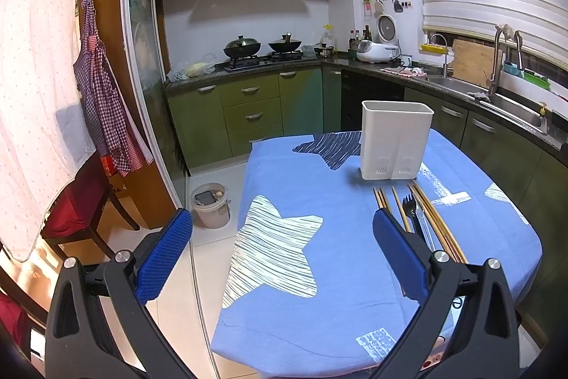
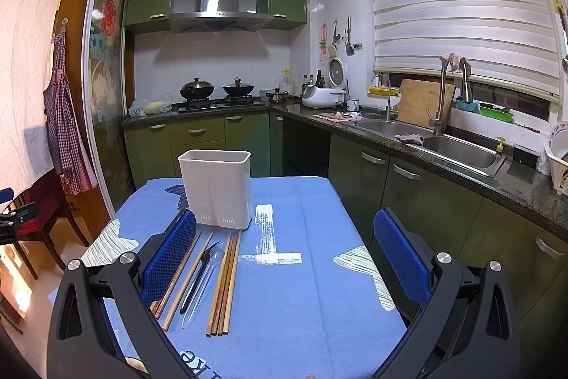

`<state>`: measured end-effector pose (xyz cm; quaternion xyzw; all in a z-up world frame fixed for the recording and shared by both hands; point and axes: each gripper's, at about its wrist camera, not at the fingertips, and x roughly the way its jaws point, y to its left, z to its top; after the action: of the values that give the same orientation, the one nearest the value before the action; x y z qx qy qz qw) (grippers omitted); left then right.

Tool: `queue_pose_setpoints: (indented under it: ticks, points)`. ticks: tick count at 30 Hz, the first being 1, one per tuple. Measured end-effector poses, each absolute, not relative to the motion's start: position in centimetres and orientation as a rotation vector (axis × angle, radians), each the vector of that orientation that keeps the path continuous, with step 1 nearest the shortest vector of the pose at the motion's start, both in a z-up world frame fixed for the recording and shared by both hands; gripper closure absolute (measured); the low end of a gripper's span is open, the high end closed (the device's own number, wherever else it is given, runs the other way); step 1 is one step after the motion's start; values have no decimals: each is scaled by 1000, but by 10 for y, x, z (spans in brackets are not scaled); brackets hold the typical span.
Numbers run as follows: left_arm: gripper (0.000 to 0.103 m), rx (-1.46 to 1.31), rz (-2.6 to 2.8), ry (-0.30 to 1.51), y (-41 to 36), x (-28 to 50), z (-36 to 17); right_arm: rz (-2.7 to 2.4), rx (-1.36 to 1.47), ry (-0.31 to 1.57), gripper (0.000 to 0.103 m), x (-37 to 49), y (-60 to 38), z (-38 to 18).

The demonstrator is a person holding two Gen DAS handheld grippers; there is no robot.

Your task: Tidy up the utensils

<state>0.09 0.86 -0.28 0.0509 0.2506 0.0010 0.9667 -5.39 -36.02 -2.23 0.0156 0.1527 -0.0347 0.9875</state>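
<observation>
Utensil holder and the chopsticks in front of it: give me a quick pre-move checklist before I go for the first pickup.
1. Left gripper open and holding nothing: ok.
2. Right gripper open and holding nothing: ok.
3. White utensil holder upright on the blue tablecloth, open top facing up: ok.
4. Holder's inside free of contents: cannot tell, the wall hides it.
5. Utensils reachable: chopsticks, black fork and clear spoon lie flat on the cloth in front of the holder: ok.
6. Utensils separated for a clean single pick: not ok, the chopsticks lie bunched side by side, and the fork and spoon lie tight together.
</observation>
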Motion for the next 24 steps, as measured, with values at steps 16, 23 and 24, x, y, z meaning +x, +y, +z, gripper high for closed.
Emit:
queue_pose_setpoints:
  ticks: [16,23,24]
  points:
    - [6,102,3,510,10,1,-3,-70,31,318,4,-50,-360,-24]
    - [6,104,3,513,11,1,-5,-69,31,320,4,-49,-360,-24]
    - [6,103,4,514,11,1,-5,-69,31,322,4,-49,-361,-25]
